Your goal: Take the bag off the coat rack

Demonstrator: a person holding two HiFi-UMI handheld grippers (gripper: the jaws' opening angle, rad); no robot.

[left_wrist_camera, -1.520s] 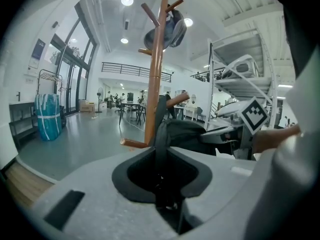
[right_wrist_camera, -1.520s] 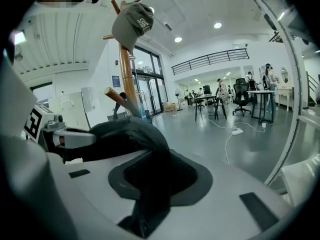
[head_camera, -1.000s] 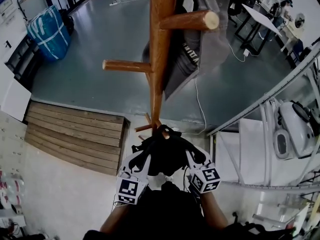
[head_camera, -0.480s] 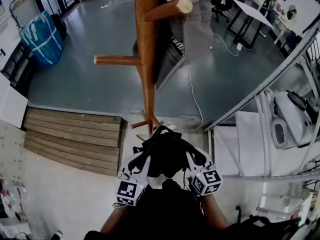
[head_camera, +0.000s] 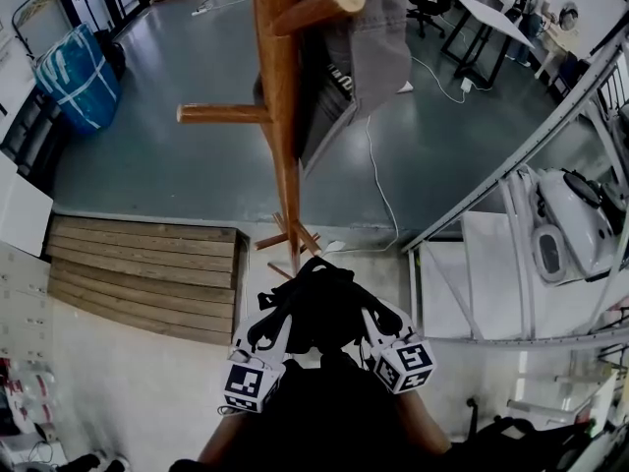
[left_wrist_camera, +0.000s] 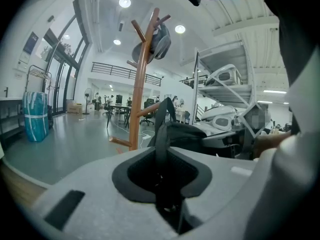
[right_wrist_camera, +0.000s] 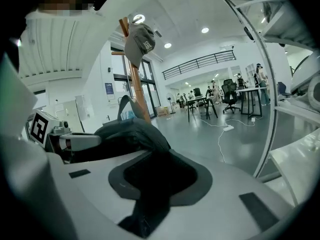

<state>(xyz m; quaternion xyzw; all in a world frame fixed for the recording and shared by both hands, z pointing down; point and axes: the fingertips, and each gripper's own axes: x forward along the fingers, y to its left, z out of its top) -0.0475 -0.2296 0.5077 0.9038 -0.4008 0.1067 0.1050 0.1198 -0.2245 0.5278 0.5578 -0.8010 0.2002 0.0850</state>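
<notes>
As both hand-held grippers (head_camera: 269,330) (head_camera: 379,321) grip it — the bag (head_camera: 319,305) hangs between them.

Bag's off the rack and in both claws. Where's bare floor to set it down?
Barest: the pale floor left of the bag, below the wooden platform. Also the grey floor between that platform and the blue sack. Crowded: the coat rack feet straight ahead, the metal shelving with white machines on the right.
</notes>
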